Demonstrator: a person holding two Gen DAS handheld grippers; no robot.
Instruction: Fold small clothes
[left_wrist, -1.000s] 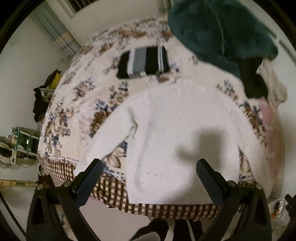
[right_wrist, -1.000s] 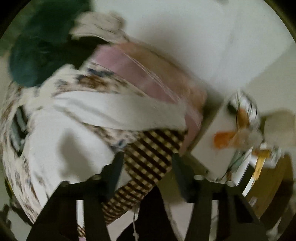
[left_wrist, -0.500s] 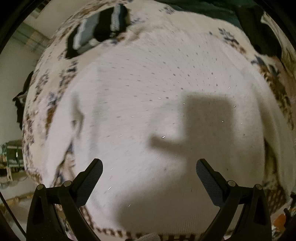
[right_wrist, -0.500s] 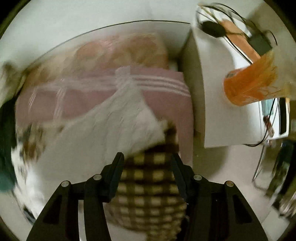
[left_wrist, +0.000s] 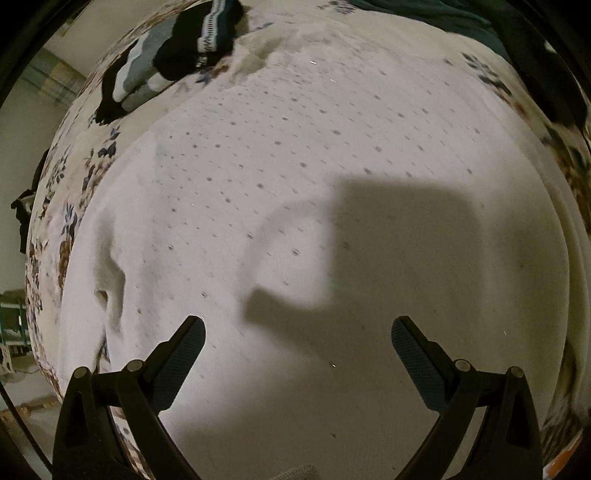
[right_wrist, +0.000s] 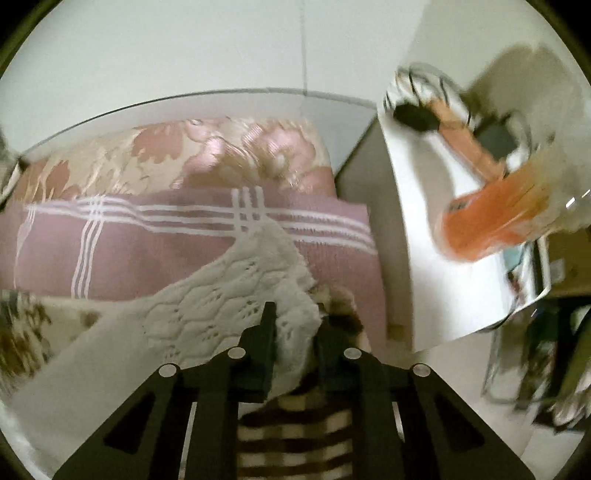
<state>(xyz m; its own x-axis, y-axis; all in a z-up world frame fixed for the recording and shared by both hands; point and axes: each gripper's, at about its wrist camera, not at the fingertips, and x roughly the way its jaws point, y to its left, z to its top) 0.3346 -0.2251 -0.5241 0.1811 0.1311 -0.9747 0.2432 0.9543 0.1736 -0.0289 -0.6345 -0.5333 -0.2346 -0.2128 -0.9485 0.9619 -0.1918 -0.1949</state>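
Observation:
A white knit sweater (left_wrist: 295, 192) lies spread flat on the floral bedspread (left_wrist: 66, 206) and fills most of the left wrist view. My left gripper (left_wrist: 297, 341) is open and empty, just above the sweater's lower body, casting a shadow on it. In the right wrist view my right gripper (right_wrist: 295, 332) is shut on the lace-knit cuff of the sweater's sleeve (right_wrist: 236, 291), near the checked edge of the bed.
A folded black, grey and white striped garment (left_wrist: 166, 66) lies at the far left of the bed. A dark green garment (left_wrist: 443, 14) lies at the far edge. A pink striped blanket (right_wrist: 155, 243) and floral pillow (right_wrist: 221, 147) are beyond the sleeve. A white bedside table (right_wrist: 461, 266) holds an orange object (right_wrist: 491, 214).
My left gripper has come down close over the sweater's body. My right gripper has moved onto the sleeve cuff and closed on it.

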